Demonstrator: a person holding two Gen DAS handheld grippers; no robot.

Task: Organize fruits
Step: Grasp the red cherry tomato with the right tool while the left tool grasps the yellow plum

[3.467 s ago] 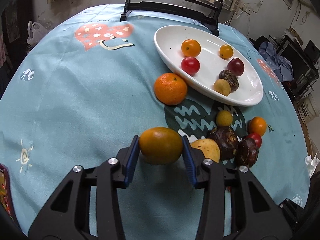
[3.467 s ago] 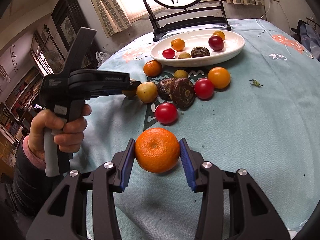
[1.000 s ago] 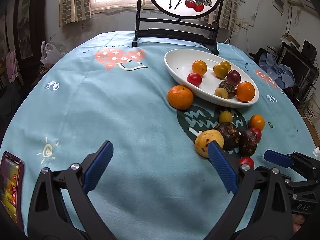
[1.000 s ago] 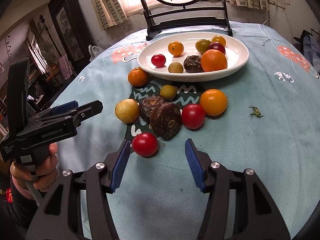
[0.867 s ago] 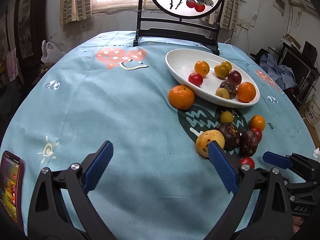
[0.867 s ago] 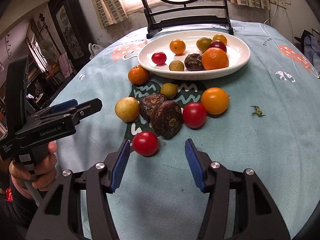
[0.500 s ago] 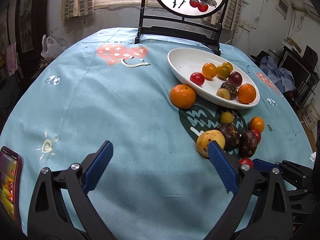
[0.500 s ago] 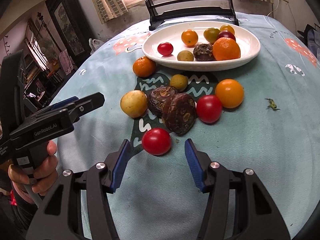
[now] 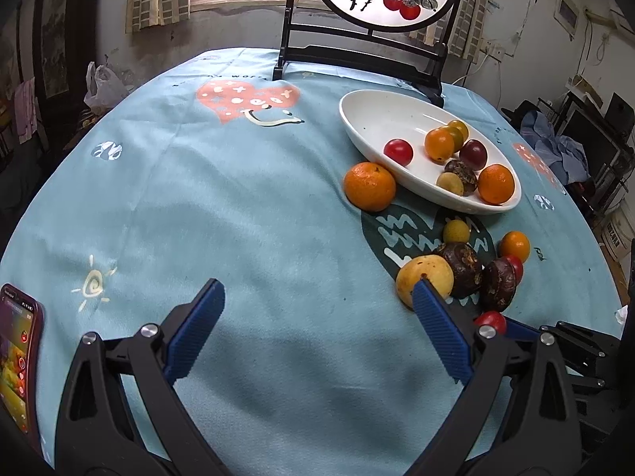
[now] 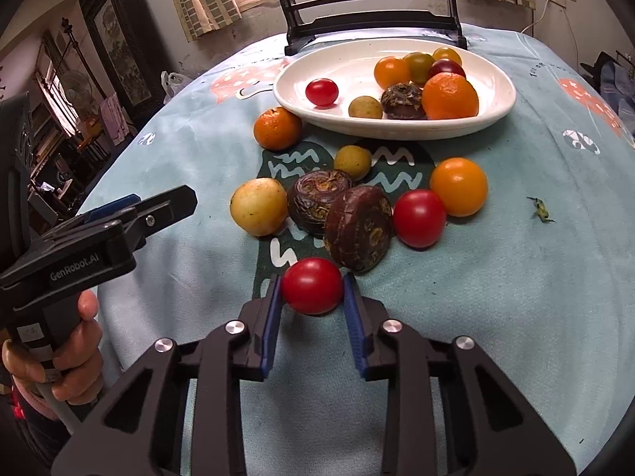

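Lying in the white oval dish [image 10: 492,115], well ahead of the right gripper [image 10: 312,297]: seven fruits, namely one red cherry tomato [image 10: 321,92], one large orange [image 10: 449,96], one orange tomato [image 10: 391,72], one small yellow-green fruit [image 10: 365,107], one dark brown wrinkled fruit [image 10: 403,100], one greenish tomato [image 10: 419,64], one dark red one [image 10: 446,67], plus a further small orange one [image 10: 447,54] peeking behind, making eight.

Sitting loose on the blue tablecloth [image 10: 516,277], just ahead of the same gripper: two dark brown wrinkled fruits [image 10: 359,228], one yellow round fruit [image 10: 258,206], one small yellow-green fruit [image 10: 352,162], one mandarin [image 10: 278,128] touching the dish rim, one orange tomato [image 10: 458,186], one red tomato [image 10: 419,218].

Pinching a red tomato [image 10: 312,285] between both blue pads [image 10: 273,317], narrowed to the fruit's width, low over the cloth.

Hanging spread wide and holding nothing: left gripper [image 9: 317,329], with the yellow fruit just past its right pad [image 9: 440,333] and a phone [image 9: 16,357] lying off to its left.
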